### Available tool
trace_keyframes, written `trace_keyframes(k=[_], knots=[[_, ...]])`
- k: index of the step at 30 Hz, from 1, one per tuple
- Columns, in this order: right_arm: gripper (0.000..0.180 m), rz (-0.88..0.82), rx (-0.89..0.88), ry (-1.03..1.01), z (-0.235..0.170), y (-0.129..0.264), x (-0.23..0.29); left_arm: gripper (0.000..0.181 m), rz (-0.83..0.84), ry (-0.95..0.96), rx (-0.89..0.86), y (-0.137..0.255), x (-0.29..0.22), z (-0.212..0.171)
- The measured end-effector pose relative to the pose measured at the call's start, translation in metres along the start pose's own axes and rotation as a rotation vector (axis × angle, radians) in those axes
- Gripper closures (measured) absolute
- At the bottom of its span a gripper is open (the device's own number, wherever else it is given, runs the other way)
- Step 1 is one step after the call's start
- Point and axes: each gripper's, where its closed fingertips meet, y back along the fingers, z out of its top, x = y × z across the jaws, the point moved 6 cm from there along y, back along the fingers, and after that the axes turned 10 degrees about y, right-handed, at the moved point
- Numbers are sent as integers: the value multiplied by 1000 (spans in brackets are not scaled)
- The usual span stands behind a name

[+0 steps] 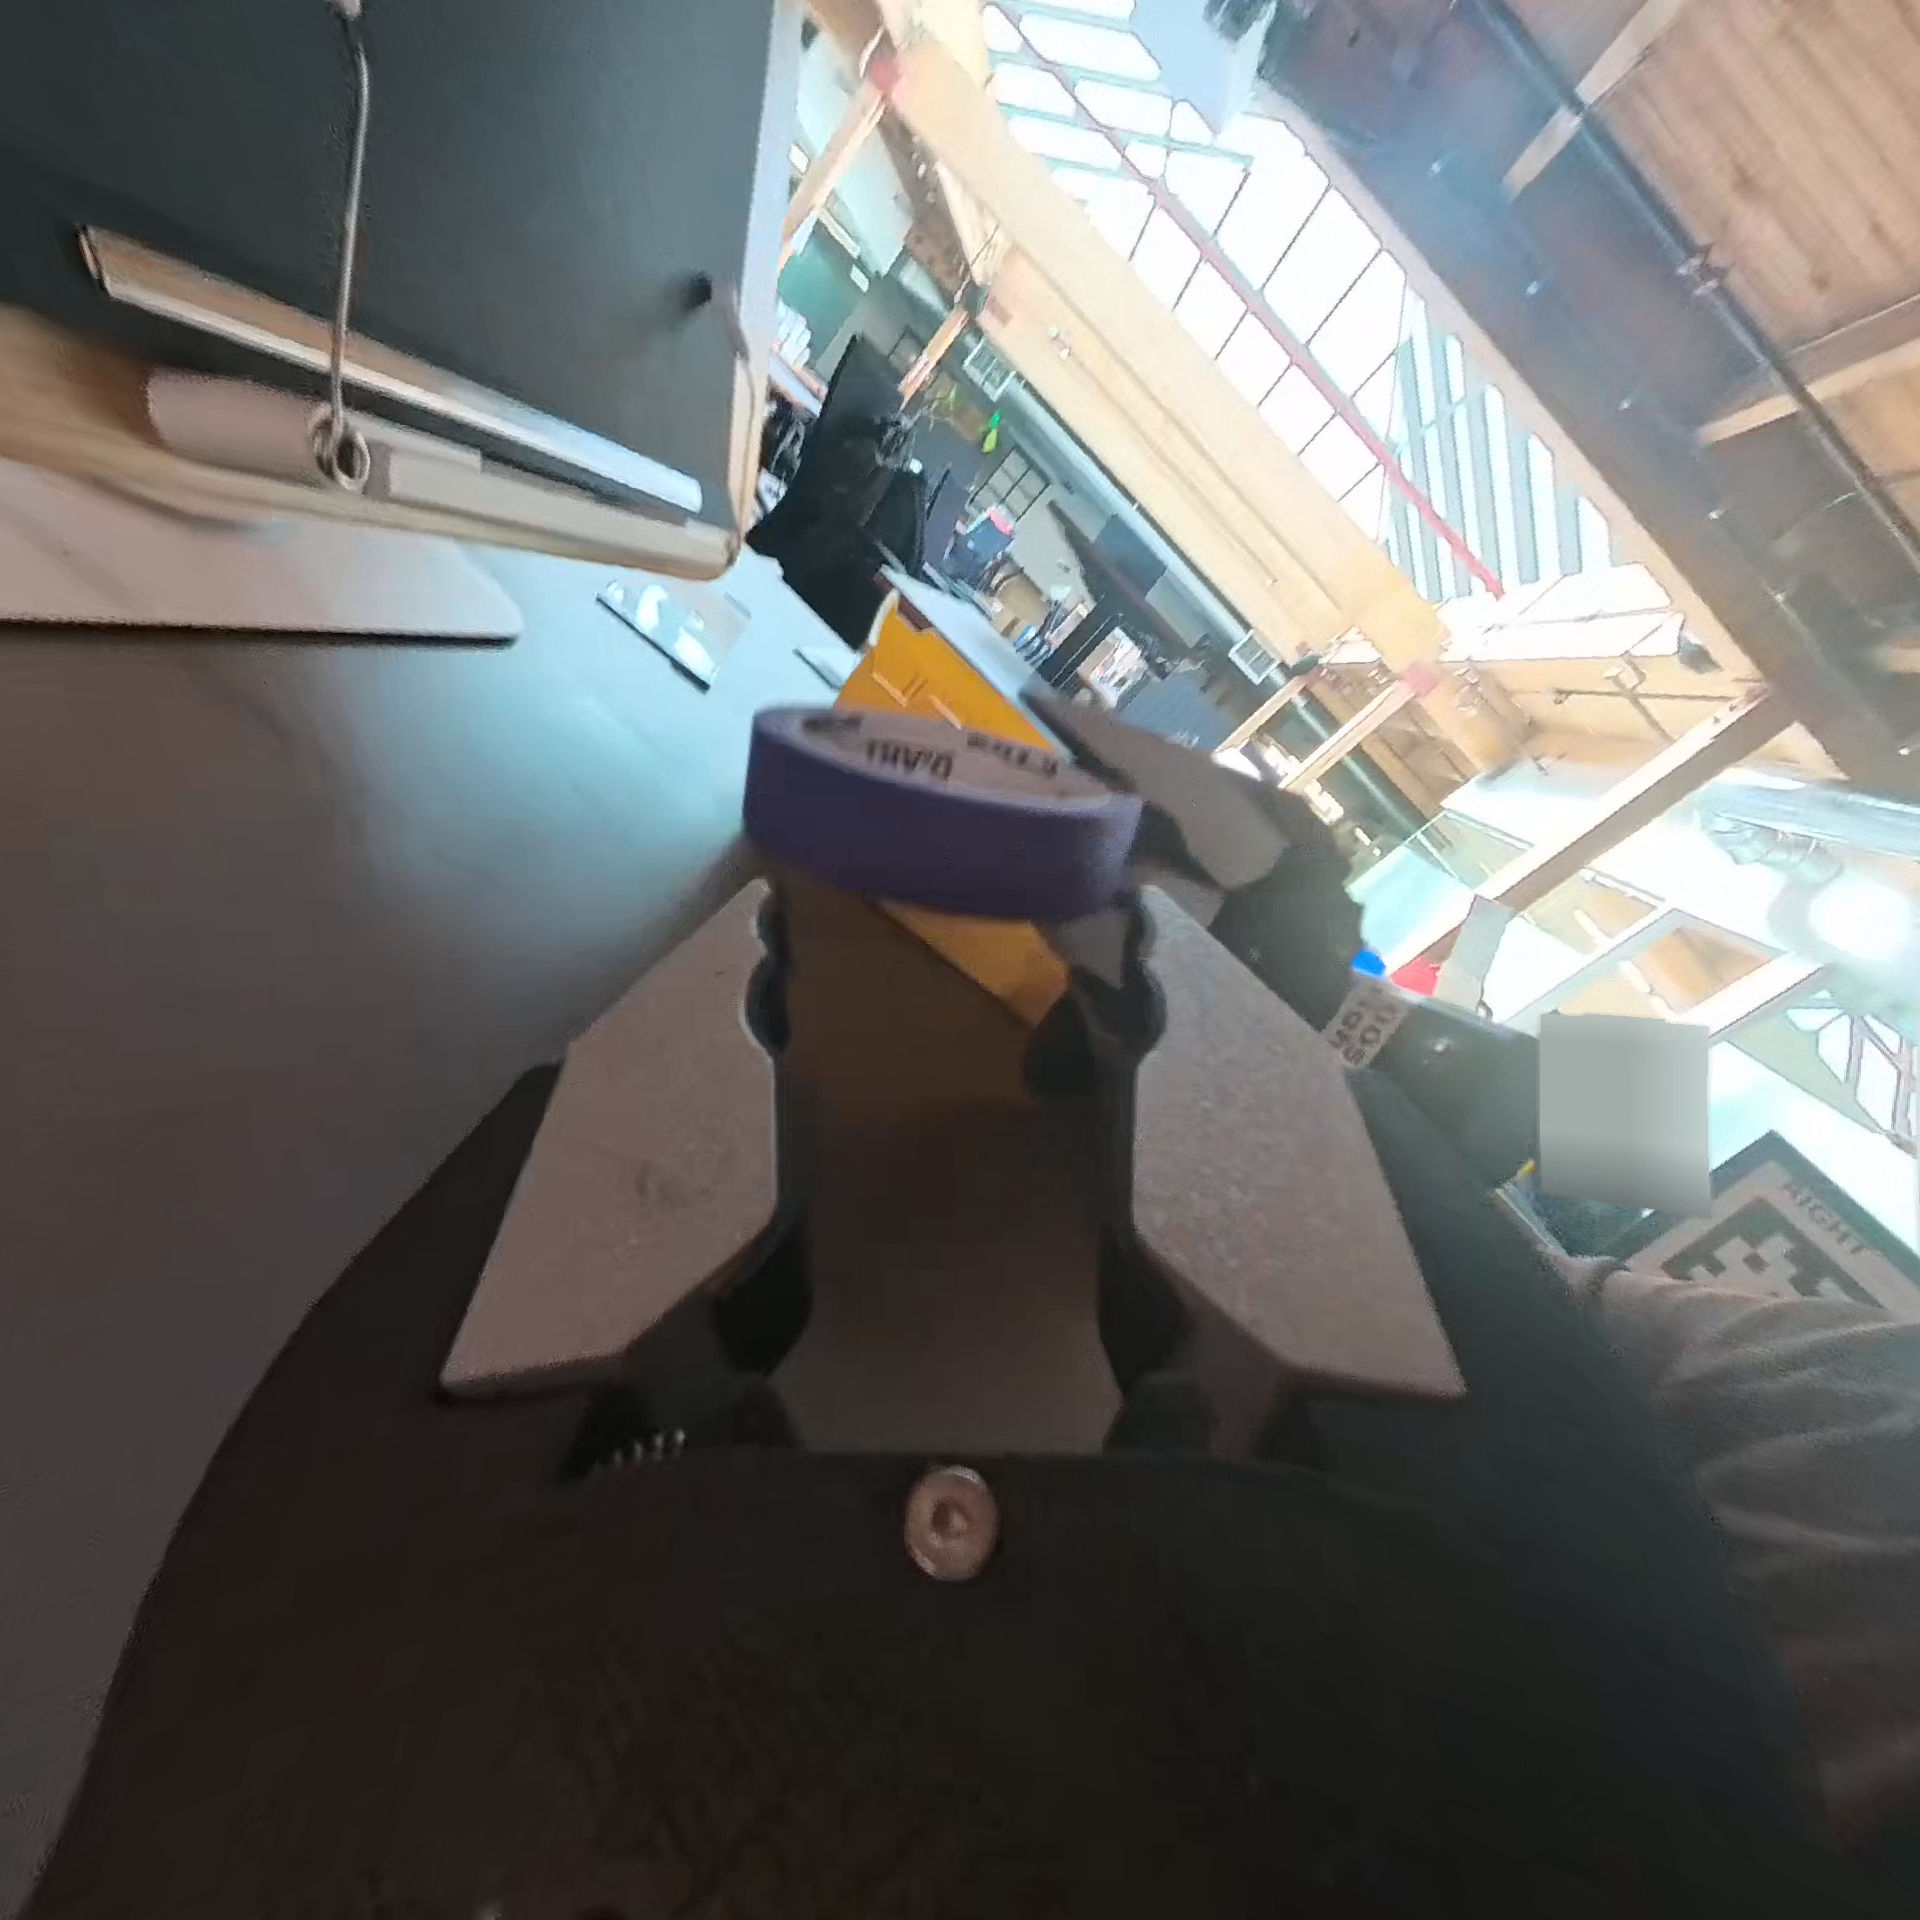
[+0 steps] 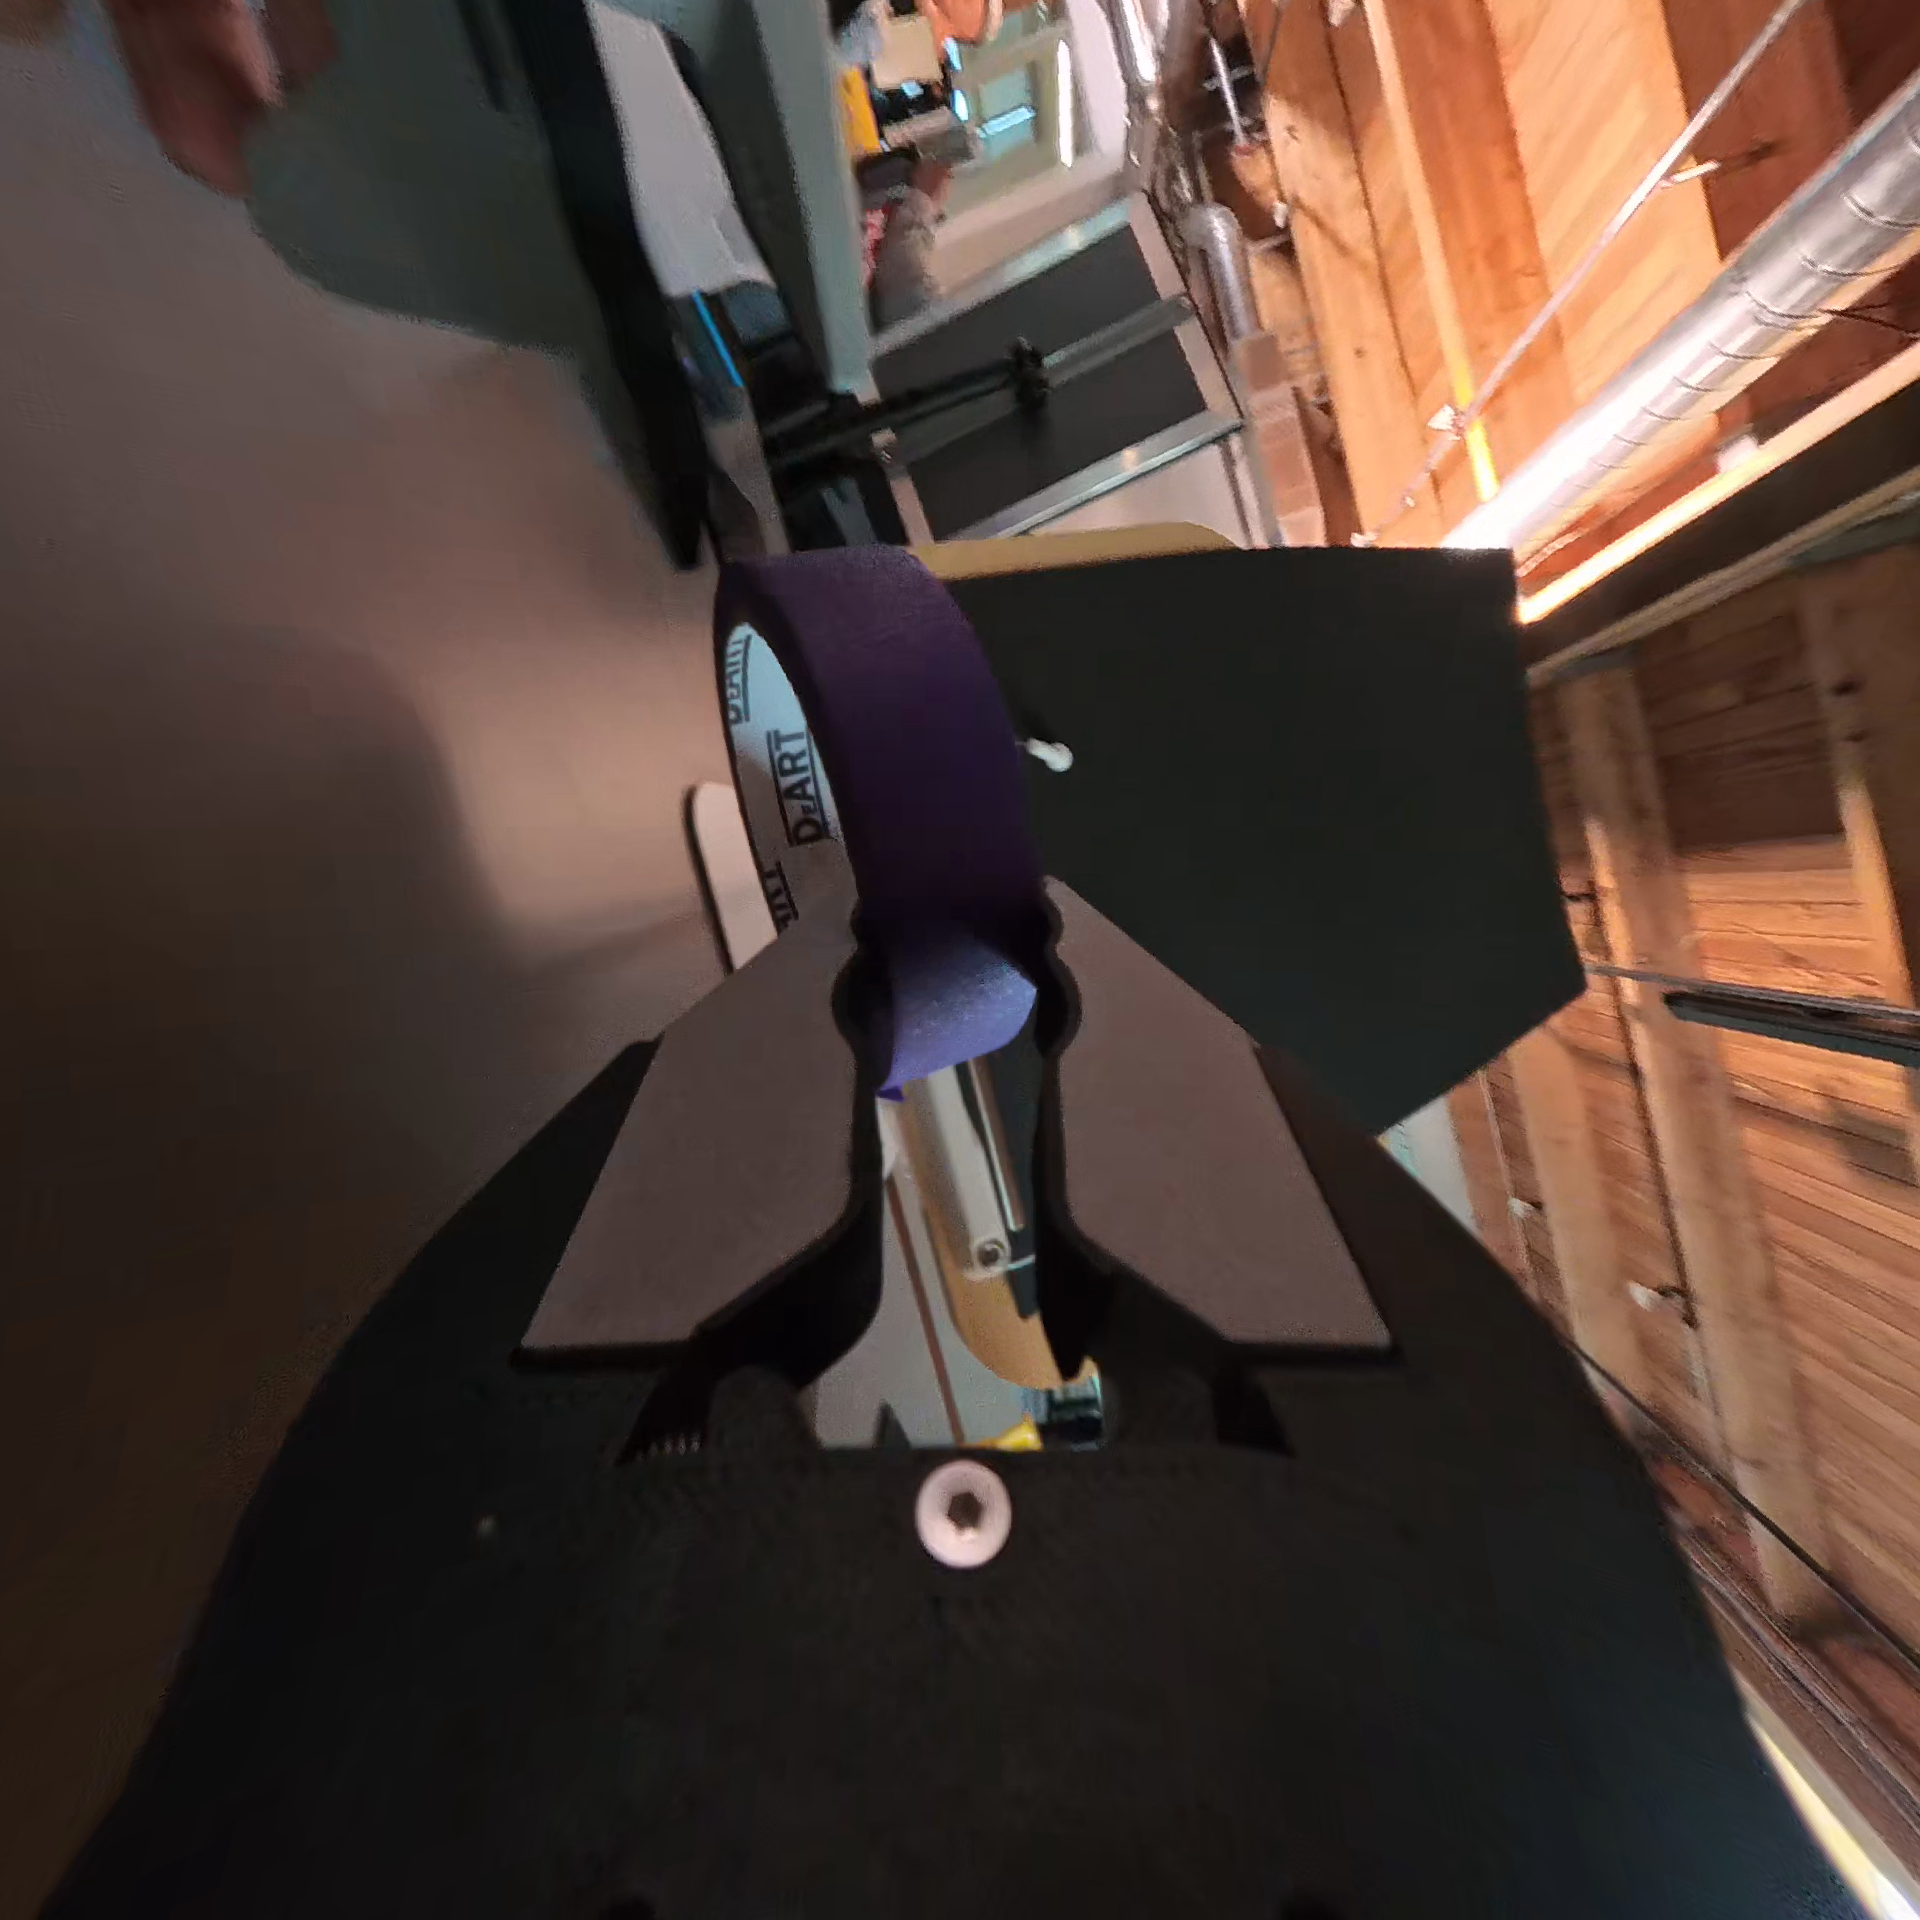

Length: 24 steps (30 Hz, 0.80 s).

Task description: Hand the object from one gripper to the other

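Note:
A roll of purple tape [image 1: 935, 842] with a white core sits right at the tips of my left gripper [image 1: 948, 904]. The left jaws stand wide apart and the roll lies across and over both tips, not between them. My right gripper [image 1: 1195, 800] comes in from the right and pinches the roll's far side. In the right wrist view, the right gripper [image 2: 956, 935] is shut on the band of the tape [image 2: 914, 727], which stands edge-on. A dark finger plate of the left gripper [image 2: 1247, 779] stands just right of the roll.
A dark grey table top [image 1: 260, 883] lies to the left, with a black panel and wooden ledge [image 1: 416, 312] above it. A yellow object [image 1: 914, 675] stands behind the tape. A sleeve [image 1: 1766, 1455] and a square marker tag [image 1: 1745, 1247] are at the right. One gripper's finger ends stand about 7 cm off the other's.

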Motion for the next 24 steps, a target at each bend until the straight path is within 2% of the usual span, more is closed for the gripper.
trace_keyframes(k=[2, 7, 11, 12, 13, 15, 18, 19, 21, 24], knots=[[156, -17, 29, -5, -4, -1, -3, 108, -14, 21, 45, -4, 1, -5], [157, -70, -17, 101, 8, 3, -1, 108, -280, 239, 63, -15, -14, -14], [157, -129, -12, 284, 24, 3, 7, 110, -265, 294, 80, -18, -7, -18], [156, -140, -17, 308, 28, 4, 8, 128, -227, 266, 70, -17, -2, -17], [156, -123, -19, 310, 30, 4, 11, 132, -212, 238, 60, -15, -1, -16], [153, -3, -60, 234, 33, 3, 21, 141, -205, 177, 64, -13, -4, -13], [132, 233, -152, -34, 37, 5, 38, 163, -116, 18, 57, -9, -6, -10], [142, 289, -189, -138, 37, 6, 37, 173, -74, -38, 64, -7, -5, -9], [158, 338, -245, -286, 32, 9, 29, 173, -48, -104, 80, -2, -4, -6], [150, 335, -277, -419, 20, 10, 17, 174, -100, -118, 60, 1, -11, -2]])
